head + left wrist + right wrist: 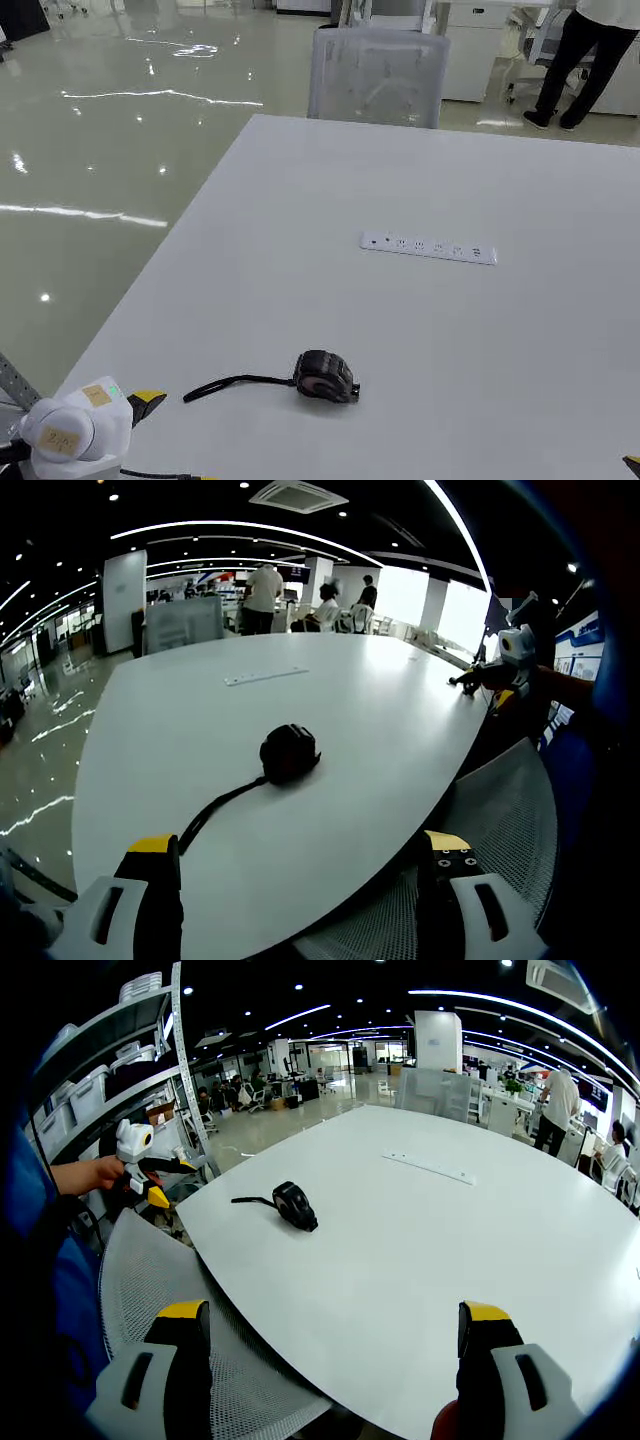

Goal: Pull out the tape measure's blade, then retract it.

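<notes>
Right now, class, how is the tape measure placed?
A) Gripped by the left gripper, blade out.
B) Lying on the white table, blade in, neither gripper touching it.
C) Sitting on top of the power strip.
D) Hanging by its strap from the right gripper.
B: the tape measure lies on the table with no blade drawn out, while the left gripper and right gripper are open, short of it.

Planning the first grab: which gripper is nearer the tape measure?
The left gripper: the tape measure lies close ahead of its open jaws; the right gripper is farther off.
</notes>
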